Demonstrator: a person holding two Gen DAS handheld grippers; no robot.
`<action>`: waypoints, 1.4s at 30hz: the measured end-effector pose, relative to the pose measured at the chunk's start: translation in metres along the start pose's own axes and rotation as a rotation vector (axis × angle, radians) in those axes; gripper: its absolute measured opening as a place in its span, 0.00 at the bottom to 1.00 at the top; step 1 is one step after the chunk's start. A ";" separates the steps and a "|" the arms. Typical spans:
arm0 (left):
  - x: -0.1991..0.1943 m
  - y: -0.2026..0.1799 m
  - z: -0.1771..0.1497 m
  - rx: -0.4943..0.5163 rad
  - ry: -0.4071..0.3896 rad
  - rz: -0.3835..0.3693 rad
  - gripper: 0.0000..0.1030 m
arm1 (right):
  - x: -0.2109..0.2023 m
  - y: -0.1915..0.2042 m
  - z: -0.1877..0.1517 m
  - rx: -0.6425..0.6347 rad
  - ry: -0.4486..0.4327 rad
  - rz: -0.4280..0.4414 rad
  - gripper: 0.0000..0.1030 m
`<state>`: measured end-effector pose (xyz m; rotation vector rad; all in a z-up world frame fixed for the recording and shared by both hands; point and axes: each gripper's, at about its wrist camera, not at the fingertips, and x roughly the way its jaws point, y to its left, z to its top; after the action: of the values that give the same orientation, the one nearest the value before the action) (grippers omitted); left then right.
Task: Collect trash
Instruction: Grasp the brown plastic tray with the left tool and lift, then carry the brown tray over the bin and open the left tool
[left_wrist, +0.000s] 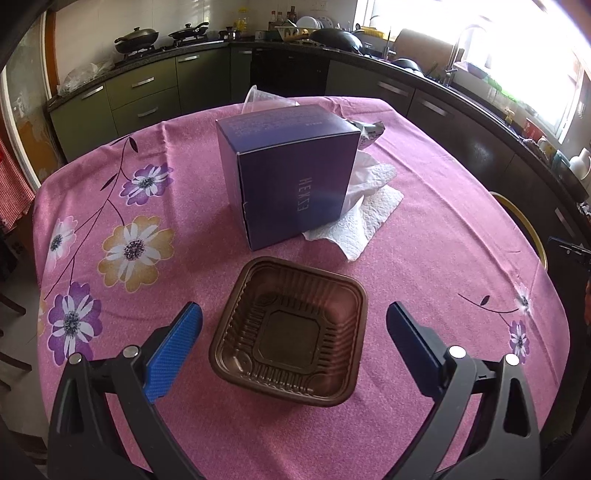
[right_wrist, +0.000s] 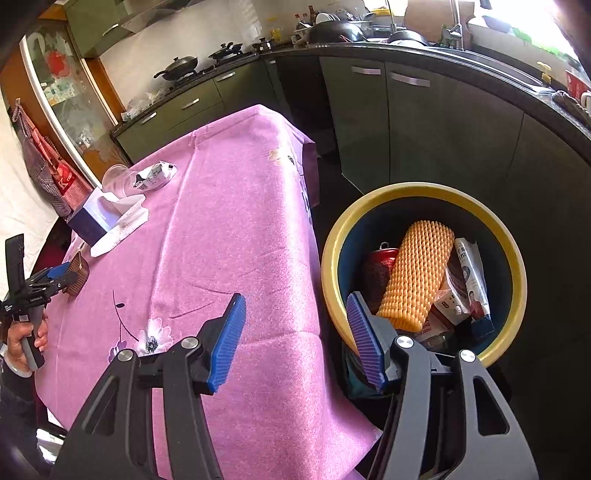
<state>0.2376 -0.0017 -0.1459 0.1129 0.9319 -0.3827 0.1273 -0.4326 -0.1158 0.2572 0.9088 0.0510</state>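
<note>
A brown plastic tray (left_wrist: 290, 338) lies on the pink tablecloth (left_wrist: 184, 177), between the blue pads of my open left gripper (left_wrist: 294, 321), which does not touch it. Behind it stand a purple box (left_wrist: 291, 177), white tissues (left_wrist: 369, 214), a clear cup (left_wrist: 258, 98) and a crumpled wrapper (left_wrist: 369, 129). My right gripper (right_wrist: 295, 306) is open and empty, at the table's edge beside a yellow-rimmed bin (right_wrist: 511, 254). The bin holds orange foam netting (right_wrist: 417, 273), a red can (right_wrist: 380, 269) and cartons. The left gripper (right_wrist: 55, 275) and brown tray (right_wrist: 78, 274) show far left in the right wrist view.
Dark kitchen cabinets and a counter with pans (left_wrist: 136, 38) and dishes ring the table. The bin rim (left_wrist: 524, 221) peeks past the table's right edge. The purple box (right_wrist: 90, 219), tissues (right_wrist: 122, 221), cup (right_wrist: 116, 181) and wrapper (right_wrist: 157, 175) sit at the table's far left.
</note>
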 end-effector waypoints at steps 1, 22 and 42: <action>0.002 -0.001 0.000 0.008 0.006 0.006 0.92 | 0.001 0.001 0.000 -0.003 0.002 0.001 0.56; 0.010 -0.010 0.000 0.065 0.027 0.049 0.66 | 0.009 0.007 0.000 -0.009 0.022 0.021 0.57; -0.044 -0.147 0.013 0.299 -0.014 -0.166 0.65 | -0.055 -0.042 -0.011 0.076 -0.113 -0.132 0.58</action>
<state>0.1699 -0.1290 -0.0923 0.3063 0.8677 -0.6749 0.0819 -0.4790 -0.0900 0.2678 0.8141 -0.1195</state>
